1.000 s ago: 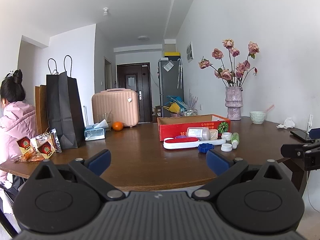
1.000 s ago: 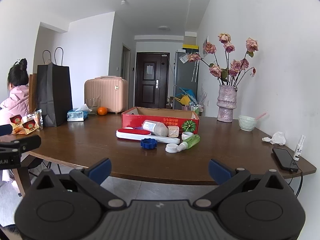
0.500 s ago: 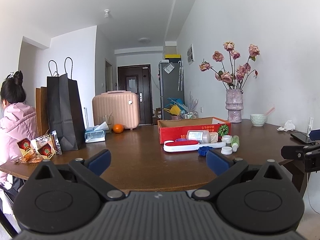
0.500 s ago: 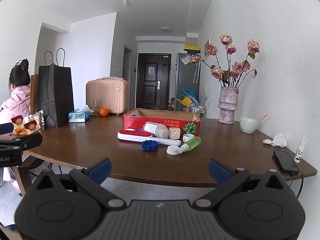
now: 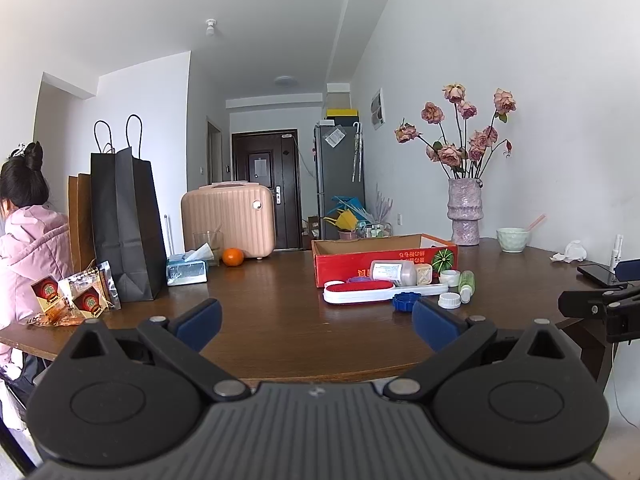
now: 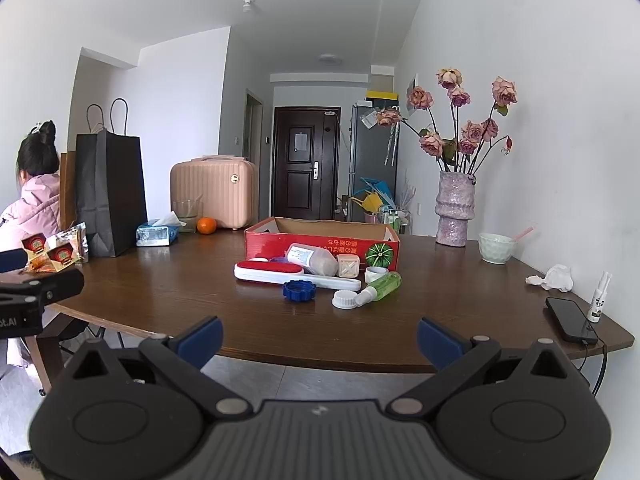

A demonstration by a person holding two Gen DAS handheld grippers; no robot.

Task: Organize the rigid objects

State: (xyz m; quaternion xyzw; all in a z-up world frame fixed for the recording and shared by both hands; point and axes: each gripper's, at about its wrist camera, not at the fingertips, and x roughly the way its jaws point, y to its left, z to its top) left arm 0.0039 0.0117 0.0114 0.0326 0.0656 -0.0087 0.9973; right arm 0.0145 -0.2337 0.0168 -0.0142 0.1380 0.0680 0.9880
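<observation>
Right wrist view: right gripper (image 6: 319,338), jaws spread and empty, faces the blue cap (image 6: 299,291) ahead, nearer than the equally spread left gripper (image 5: 316,320).

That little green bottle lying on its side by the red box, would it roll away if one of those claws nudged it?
Probably: the green bottle is round and lies flat on the smooth table. The white cap near its neck might stop it. It looks small, likely light.
</observation>
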